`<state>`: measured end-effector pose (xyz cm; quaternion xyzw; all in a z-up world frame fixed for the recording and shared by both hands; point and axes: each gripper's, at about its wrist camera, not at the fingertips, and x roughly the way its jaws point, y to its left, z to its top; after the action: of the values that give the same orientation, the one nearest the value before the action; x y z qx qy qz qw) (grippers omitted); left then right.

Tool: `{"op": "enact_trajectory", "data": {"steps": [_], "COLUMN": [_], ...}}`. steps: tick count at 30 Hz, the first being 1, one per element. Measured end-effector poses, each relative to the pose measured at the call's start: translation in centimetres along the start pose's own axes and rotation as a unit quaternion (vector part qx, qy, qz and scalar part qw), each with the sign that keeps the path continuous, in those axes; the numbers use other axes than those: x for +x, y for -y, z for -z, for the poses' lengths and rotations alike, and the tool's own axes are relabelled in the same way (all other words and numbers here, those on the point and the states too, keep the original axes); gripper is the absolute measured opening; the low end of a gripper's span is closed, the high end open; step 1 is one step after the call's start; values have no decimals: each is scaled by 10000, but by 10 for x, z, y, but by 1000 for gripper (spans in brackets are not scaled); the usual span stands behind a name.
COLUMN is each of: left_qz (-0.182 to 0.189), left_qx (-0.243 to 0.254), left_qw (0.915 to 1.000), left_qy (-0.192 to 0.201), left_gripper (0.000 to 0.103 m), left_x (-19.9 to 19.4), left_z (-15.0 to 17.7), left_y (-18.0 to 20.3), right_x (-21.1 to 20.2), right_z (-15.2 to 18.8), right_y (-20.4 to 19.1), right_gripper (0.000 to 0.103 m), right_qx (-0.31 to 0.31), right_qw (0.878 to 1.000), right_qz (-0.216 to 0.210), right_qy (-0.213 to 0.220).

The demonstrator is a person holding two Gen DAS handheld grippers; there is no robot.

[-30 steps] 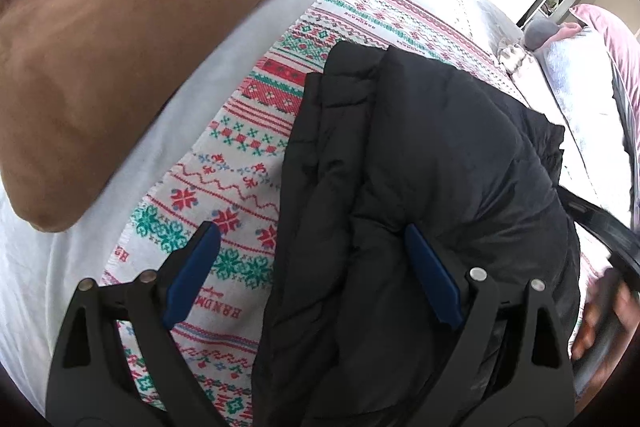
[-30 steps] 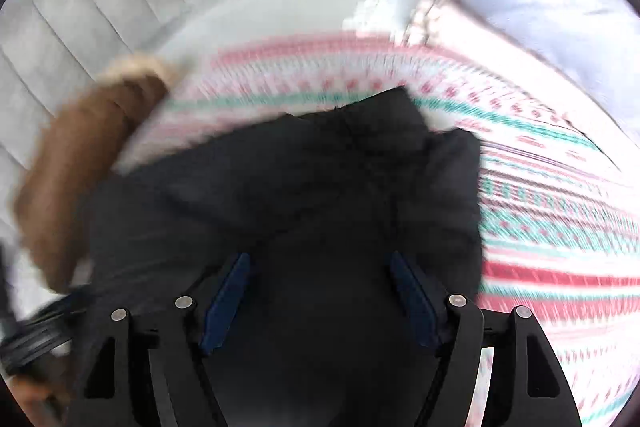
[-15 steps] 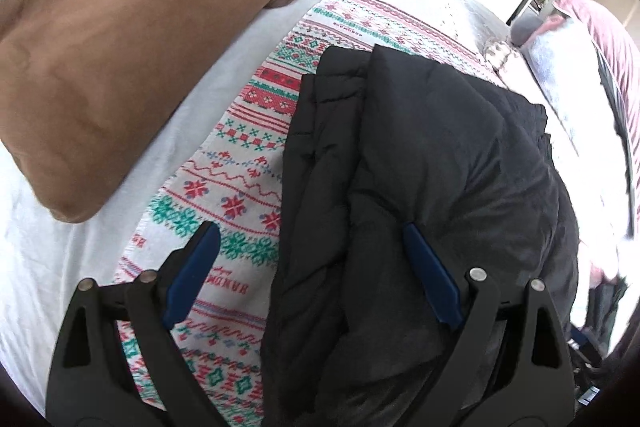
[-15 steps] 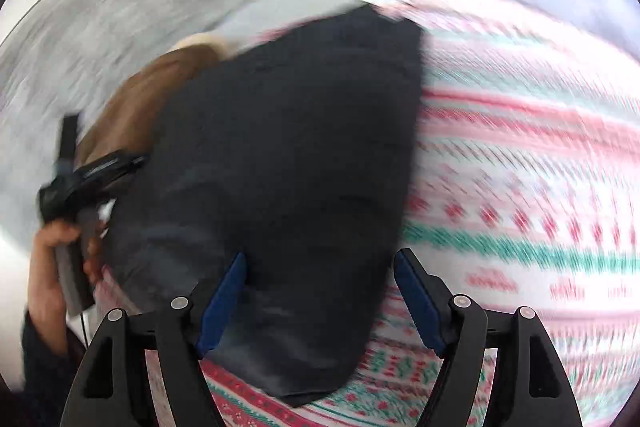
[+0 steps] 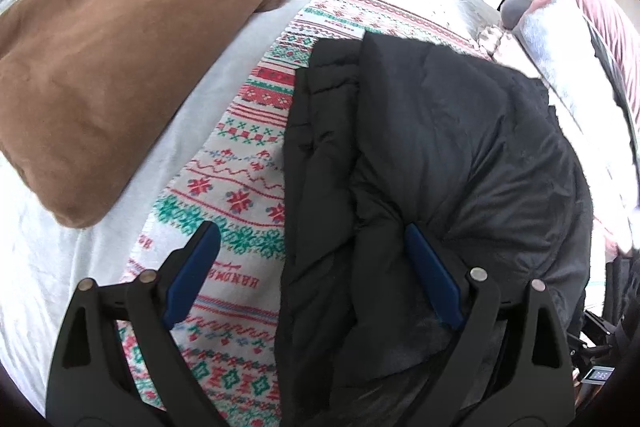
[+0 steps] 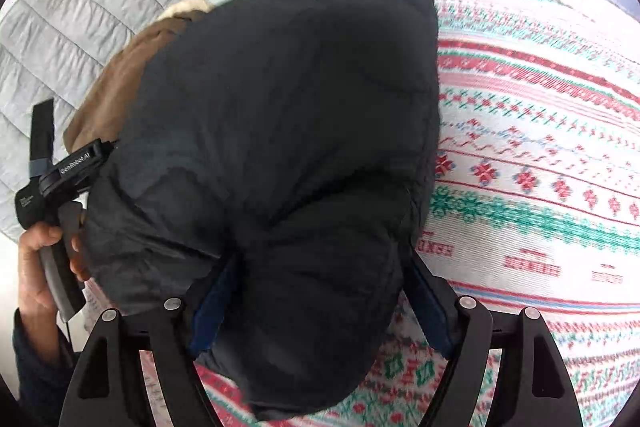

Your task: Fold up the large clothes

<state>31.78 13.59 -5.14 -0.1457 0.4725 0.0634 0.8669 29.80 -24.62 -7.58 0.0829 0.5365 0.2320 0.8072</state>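
Puffy black jacket (image 5: 432, 155) lies folded in a thick bundle on the patterned blanket (image 5: 240, 163), with the brown coat (image 5: 120, 47) well off to one side of it. Your left gripper (image 5: 312, 275) has its fingers spread wide over the jacket's edge. Your right gripper (image 6: 320, 291) has fingers apart too, with a fat bulge of jacket between them. It looks soft, springy and slippery, so grab deep into a thick fold, not a thin edge.
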Motion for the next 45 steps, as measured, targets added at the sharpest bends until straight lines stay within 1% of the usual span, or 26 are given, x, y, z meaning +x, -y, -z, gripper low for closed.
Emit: {"op": "enact_trajectory", "data": {"steps": [4, 6, 8, 11, 13, 16, 19, 23, 28, 33, 35, 38, 42, 45], "left_qz": [214, 442, 711, 1130, 1300, 1307, 1391, 1357, 1419, 1411, 1490, 1677, 1696, 1709], "left_qx": [-190, -234, -285, -319, -328, -430, -611, -432, -353, -67, -92, -293, -237, -267], "left_qw": [9995, 9986, 9969, 9931, 9910, 9903, 9881, 9895, 9890, 9897, 9884, 9843, 9843, 9840], "left_qy": [138, 172, 152, 72, -27, -171, -255, -236, -241, -237, -294, -463, -427, -418], "left_gripper": [94, 94, 94, 94, 94, 94, 94, 94, 95, 97, 98, 100, 100, 100], "left_x": [-24, -35, -44, -51, -49, -40, -35, -37, -34, -26, -21, -14, -14, -13], "left_z": [3, 7, 14, 25, 33, 41, 51, 61, 69, 80, 82, 83, 83, 83], "left_y": [-10, -12, -13, -15, -17, -20, -26, -25, -26, -21, -22, -29, -27, -26], "right_x": [-27, -39, -43, -41, -42, -43, -44, -41, -35, -29, -27, -23, -17, -12], "right_z": [0, -3, -7, -8, -10, -17, -11, -9, -5, -6, -5, -5, -5, -4], "right_y": [6, 15, 26, 38, 45, 45, 40, 45, 51, 53, 55, 57, 62, 67], "right_gripper": [81, 82, 82, 82, 82, 82, 82, 82, 82, 82, 82, 82, 82, 82], "right_qx": [165, 423, 679, 961, 1034, 1104, 1152, 1233, 1359, 1421, 1444, 1534, 1665, 1814], "right_qw": [9990, 9963, 9931, 9897, 9892, 9886, 9872, 9863, 9850, 9843, 9841, 9825, 9798, 9756], "right_qz": [-285, -555, -728, -835, -814, -822, -928, -953, -960, -976, -965, -993, -1062, -1201], "right_qy": [299, 496, 614, 648, 641, 608, 603, 546, 452, 392, 375, 351, 309, 281]}}
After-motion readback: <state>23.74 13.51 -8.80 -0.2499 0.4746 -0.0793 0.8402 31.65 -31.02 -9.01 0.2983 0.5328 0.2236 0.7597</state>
